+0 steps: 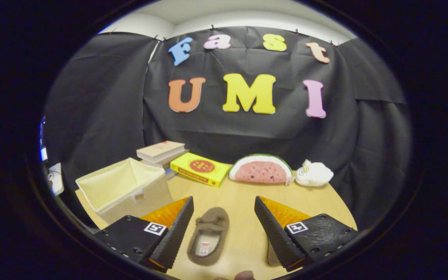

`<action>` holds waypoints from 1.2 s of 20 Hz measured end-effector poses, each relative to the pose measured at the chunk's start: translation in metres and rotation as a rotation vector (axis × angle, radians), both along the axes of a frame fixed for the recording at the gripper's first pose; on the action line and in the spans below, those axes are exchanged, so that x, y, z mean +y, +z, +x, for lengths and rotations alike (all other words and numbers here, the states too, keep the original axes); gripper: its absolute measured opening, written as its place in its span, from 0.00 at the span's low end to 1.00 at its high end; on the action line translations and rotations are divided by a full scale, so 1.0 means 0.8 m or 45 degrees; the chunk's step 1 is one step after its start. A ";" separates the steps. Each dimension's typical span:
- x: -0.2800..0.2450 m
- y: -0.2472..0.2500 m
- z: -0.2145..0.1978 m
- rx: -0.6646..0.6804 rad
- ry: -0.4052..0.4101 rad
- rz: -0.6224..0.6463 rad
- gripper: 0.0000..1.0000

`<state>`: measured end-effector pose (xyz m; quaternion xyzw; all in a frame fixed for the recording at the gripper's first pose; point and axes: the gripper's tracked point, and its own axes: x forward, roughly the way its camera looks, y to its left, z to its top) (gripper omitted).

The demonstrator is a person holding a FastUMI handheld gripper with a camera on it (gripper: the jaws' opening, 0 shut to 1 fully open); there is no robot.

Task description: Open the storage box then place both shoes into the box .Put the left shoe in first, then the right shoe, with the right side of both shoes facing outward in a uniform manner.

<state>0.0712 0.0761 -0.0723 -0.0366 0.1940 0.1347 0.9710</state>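
No legible text on any object here

Black cloth wall (103, 101) draped behind light wooden table (243, 202) — pale ceiling (247, 15) above, dim light.

Two shoes (208, 235), one box (125, 189), three books (200, 168), two plush toys (261, 169).

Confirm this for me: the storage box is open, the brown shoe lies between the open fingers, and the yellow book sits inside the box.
One detail is wrong. In the gripper view the yellow book lies on the table beside the storage box, not inside it. The rest holds: the box is open, and the brown shoe lies between the open fingers of the hand-held gripper.
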 end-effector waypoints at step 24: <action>0.014 -0.176 0.033 0.700 -0.095 0.181 0.00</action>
